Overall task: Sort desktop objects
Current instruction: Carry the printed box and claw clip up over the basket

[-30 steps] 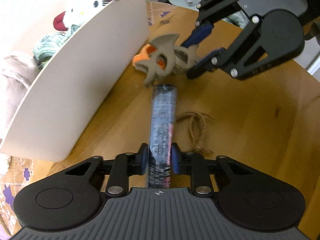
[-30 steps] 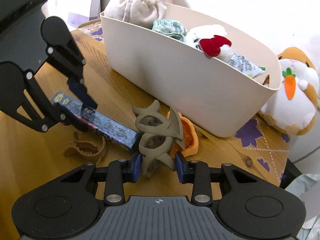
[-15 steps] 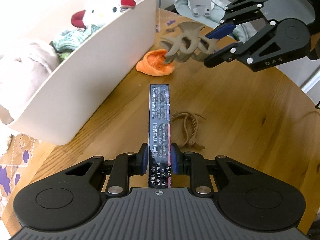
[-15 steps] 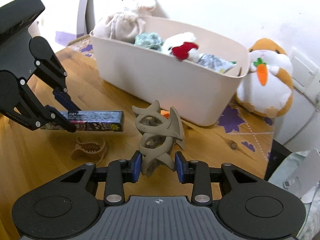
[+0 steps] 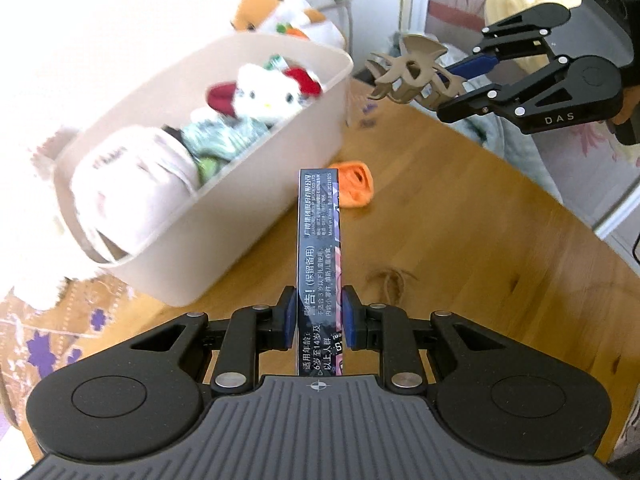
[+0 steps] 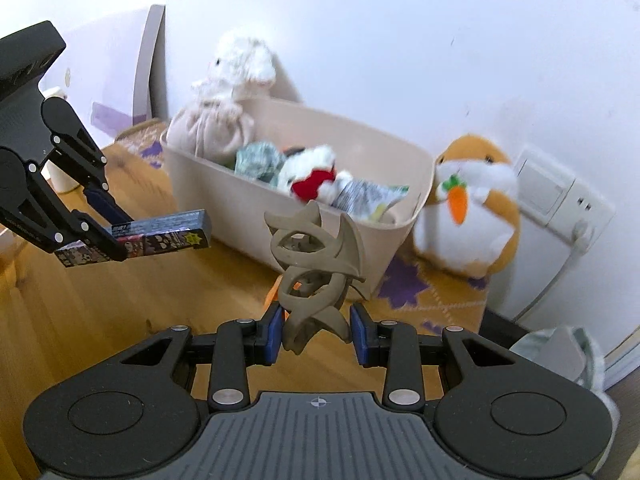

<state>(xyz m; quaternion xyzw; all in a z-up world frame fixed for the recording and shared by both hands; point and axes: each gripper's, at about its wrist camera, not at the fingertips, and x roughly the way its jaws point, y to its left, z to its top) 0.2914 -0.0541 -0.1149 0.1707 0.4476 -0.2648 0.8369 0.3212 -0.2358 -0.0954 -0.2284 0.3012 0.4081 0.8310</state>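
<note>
My left gripper [image 5: 318, 316] is shut on a long dark printed box [image 5: 319, 240] and holds it in the air beside the beige bin [image 5: 256, 200]. The box also shows in the right wrist view [image 6: 160, 232]. My right gripper [image 6: 316, 336] is shut on a taupe hair claw clip [image 6: 316, 264], lifted above the table near the bin's corner [image 6: 400, 240]. The clip also shows in the left wrist view [image 5: 412, 76]. The bin holds a white plush with a red bow [image 5: 264, 92], a green cloth and a beige pouch [image 5: 136, 176].
An orange soft item [image 5: 356, 184] lies on the wooden table [image 5: 480, 240] beside the bin. A brown hair clip [image 5: 394, 288] lies near my left fingers. An orange and white plush with a carrot [image 6: 472, 216] stands behind the bin on a patterned mat [image 6: 440, 300].
Both grippers have risen from the table with their loads. The box and the claw clip are now higher, about level with the bin's rim.
</note>
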